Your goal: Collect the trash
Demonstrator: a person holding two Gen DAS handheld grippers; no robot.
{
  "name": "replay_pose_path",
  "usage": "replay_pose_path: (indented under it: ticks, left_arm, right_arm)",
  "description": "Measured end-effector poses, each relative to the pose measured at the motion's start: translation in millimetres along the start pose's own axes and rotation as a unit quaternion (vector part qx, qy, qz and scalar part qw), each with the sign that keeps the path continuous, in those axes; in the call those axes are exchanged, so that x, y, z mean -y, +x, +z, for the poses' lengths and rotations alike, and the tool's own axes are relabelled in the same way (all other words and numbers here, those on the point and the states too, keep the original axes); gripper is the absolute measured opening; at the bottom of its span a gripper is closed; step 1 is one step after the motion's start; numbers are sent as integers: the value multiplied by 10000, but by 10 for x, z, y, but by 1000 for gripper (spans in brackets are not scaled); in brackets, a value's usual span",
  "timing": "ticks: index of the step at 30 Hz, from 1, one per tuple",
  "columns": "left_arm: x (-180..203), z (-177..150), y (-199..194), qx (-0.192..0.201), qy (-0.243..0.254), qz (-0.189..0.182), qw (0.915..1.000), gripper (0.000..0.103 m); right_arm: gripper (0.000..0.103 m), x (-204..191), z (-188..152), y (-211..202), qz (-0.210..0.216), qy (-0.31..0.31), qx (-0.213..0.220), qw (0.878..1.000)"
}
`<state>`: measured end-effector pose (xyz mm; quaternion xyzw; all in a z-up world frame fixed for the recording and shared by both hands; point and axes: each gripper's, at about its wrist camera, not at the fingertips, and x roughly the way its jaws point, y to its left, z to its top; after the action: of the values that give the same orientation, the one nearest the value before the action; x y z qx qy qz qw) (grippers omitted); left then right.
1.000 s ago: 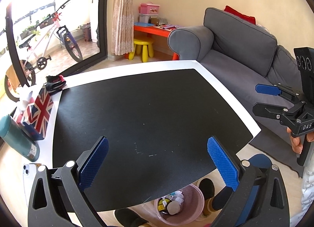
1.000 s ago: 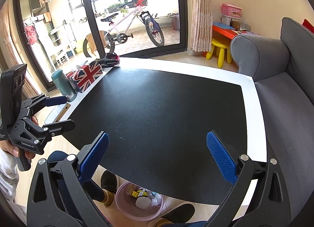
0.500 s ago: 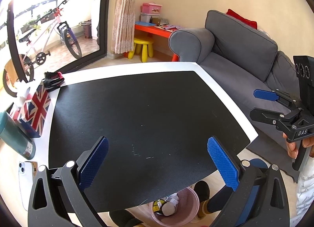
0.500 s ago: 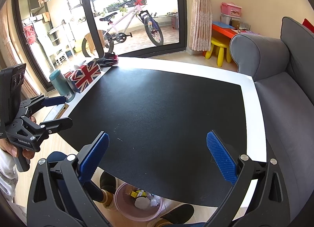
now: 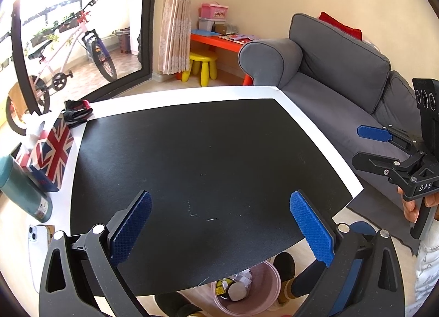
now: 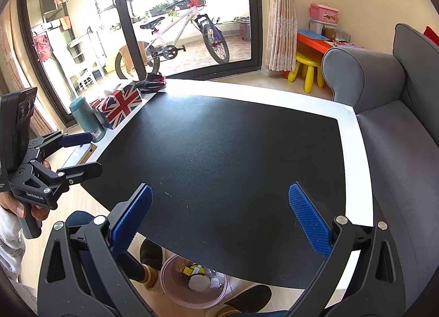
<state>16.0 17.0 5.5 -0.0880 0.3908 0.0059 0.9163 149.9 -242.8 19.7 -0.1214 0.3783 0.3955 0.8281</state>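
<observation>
1. My left gripper (image 5: 221,223) hangs above the near edge of the table (image 5: 315,127), jaws spread wide, blue pads (image 5: 131,227) far apart with nothing between them.
2. My right gripper (image 6: 219,221) is the same — wide open, empty, poised over the near edge from the other side.
3. From the left camera I can see my right gripper out at the right edge, held in my right hand (image 5: 414,207) beside the sofa (image 5: 343,64), jaws parted and empty.
4. From the right camera my left gripper shows at the left edge in my left hand (image 6: 19,207), also gaping and holding nothing.
5. The black mat (image 5: 208,152) covers most of the table, and only a few pale specks mark it.
6. The trash is down in the pink bin (image 6: 175,292) on the floor, under the table's near edge — I can make out a yellow wrapper (image 6: 189,270) and some white bits inside, though the rest is too small to tell.
7. My slippered feet (image 6: 151,255) stand either side of that bin.
8. Along the table's left side stand a Union Jack tissue box (image 5: 52,157), a teal bottle (image 5: 24,190) just beside it, and a white phone (image 5: 34,237) lying flat nearer me.
9. At the far left corner sits a black and red bundle (image 5: 76,112); I cannot tell what it is.
</observation>
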Motion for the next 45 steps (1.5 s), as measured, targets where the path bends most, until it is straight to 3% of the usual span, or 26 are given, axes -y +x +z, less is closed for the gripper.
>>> replay_pose_path:
  ticks: [45]
  left_arm:
    - [-6, 21, 22, -14, 26, 1, 10000, 97]
  right_arm:
    - [98, -13, -48, 48, 14, 26, -58, 10000]
